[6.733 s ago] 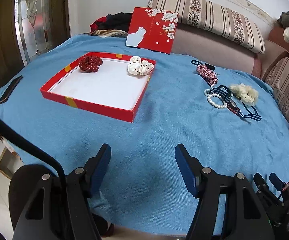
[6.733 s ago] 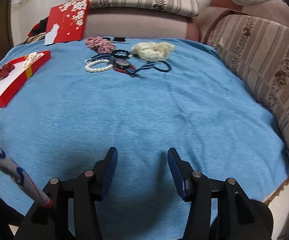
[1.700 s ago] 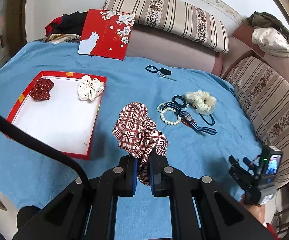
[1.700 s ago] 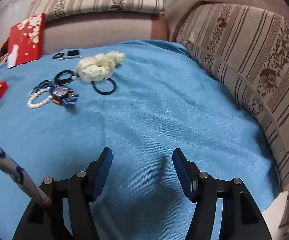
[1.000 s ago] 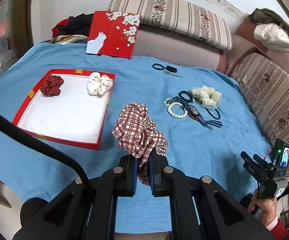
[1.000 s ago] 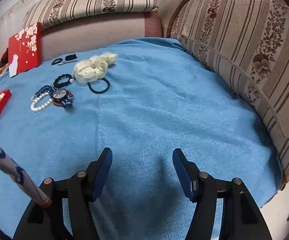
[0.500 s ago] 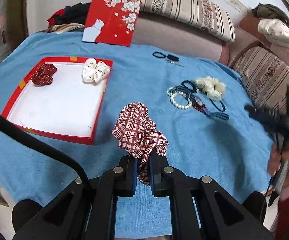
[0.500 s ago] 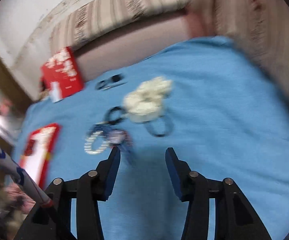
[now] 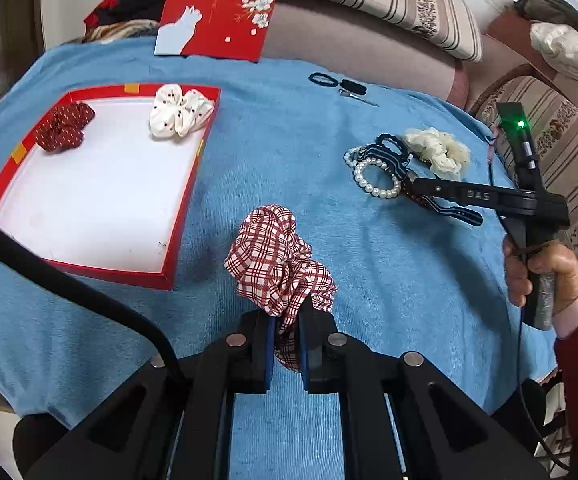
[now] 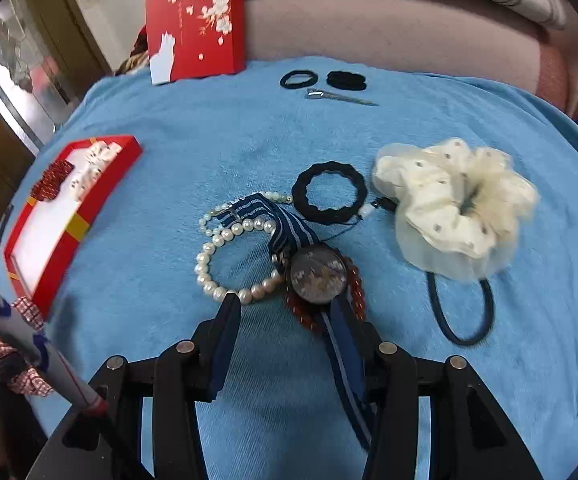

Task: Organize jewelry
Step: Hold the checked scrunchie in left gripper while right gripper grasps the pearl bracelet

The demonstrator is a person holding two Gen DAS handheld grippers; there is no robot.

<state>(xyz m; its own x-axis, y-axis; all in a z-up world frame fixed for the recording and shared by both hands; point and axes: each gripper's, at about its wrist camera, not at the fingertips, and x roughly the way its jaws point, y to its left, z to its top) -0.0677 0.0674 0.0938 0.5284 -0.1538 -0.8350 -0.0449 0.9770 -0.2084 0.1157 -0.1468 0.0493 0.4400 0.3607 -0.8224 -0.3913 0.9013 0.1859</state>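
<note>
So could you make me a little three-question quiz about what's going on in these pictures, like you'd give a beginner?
1. True or false: the left gripper is shut on the plaid scrunchie.
2. How many scrunchies lie inside the red tray?
3. Which item sits between the open fingers of the right gripper: A) the watch, B) the cream scrunchie, C) the hair clip?

Key:
1. True; the cloth is pinched between its fingers, above the blue cloth.
2. Two: a dark red scrunchie and a white dotted scrunchie.
3. A; the watch, lying over a red bead bracelet beside the pearl bracelet.
</note>
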